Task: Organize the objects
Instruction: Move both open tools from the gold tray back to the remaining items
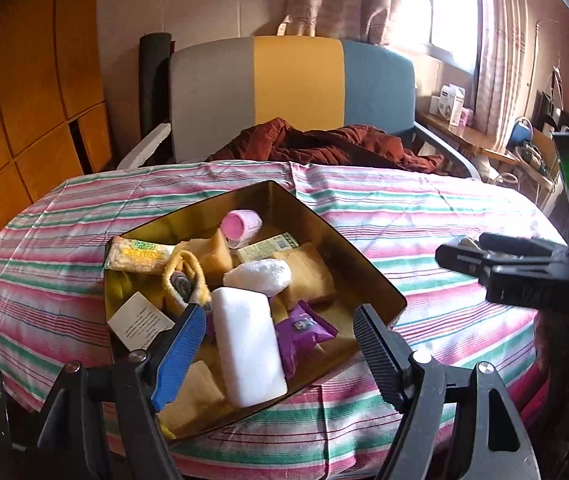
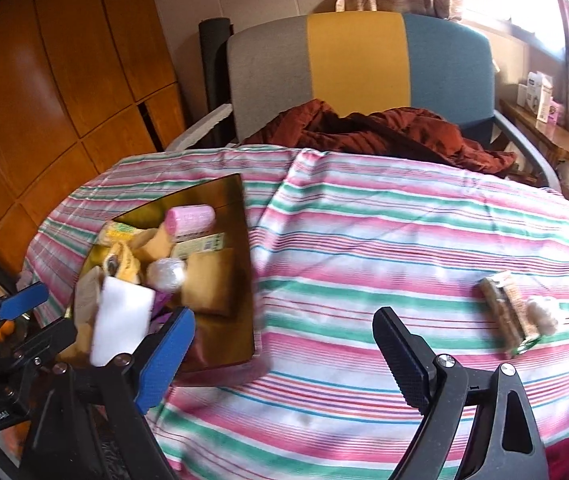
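Still outside the box (image 2: 244,248), the snack bar (image 2: 506,314) lay lengthwise at two o'clock from the right gripper (image 2: 284,354), both grippers' jaws wide and empty.

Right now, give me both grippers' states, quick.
Left gripper: open, holding nothing, above the box.
Right gripper: open, holding nothing, above the striped cloth.

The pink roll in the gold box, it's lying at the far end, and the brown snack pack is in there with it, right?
Not quite. The pink roll does lie at the far end of the gold box, but the right wrist view shows the brown snack pack outside it, on the striped cloth off to the right.
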Demonstrator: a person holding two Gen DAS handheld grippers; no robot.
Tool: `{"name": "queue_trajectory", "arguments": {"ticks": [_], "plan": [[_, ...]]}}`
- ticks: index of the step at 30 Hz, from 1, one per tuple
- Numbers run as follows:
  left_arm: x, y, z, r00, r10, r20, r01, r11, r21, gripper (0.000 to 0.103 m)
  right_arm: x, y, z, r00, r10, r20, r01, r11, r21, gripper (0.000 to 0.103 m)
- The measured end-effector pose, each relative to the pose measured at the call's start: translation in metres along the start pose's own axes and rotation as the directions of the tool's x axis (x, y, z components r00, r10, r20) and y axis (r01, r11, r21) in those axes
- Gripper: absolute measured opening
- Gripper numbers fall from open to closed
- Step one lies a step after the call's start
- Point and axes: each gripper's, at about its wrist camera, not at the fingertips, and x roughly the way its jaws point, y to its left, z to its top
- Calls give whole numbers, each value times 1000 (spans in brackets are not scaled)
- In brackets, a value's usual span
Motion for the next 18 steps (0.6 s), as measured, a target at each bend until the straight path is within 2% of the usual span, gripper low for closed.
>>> {"name": "queue_trajectory", "arguments": {"ticks": [8, 18], "plan": [[3, -22, 6, 999, -39, -5, 39, 998, 54, 78, -8, -55, 14, 995, -102, 9, 101, 994, 47, 93], [15, -46, 10, 997, -59, -44, 63, 993, 100, 78, -17, -143, 30, 967, -256, 9, 253, 959, 131, 93]]}}
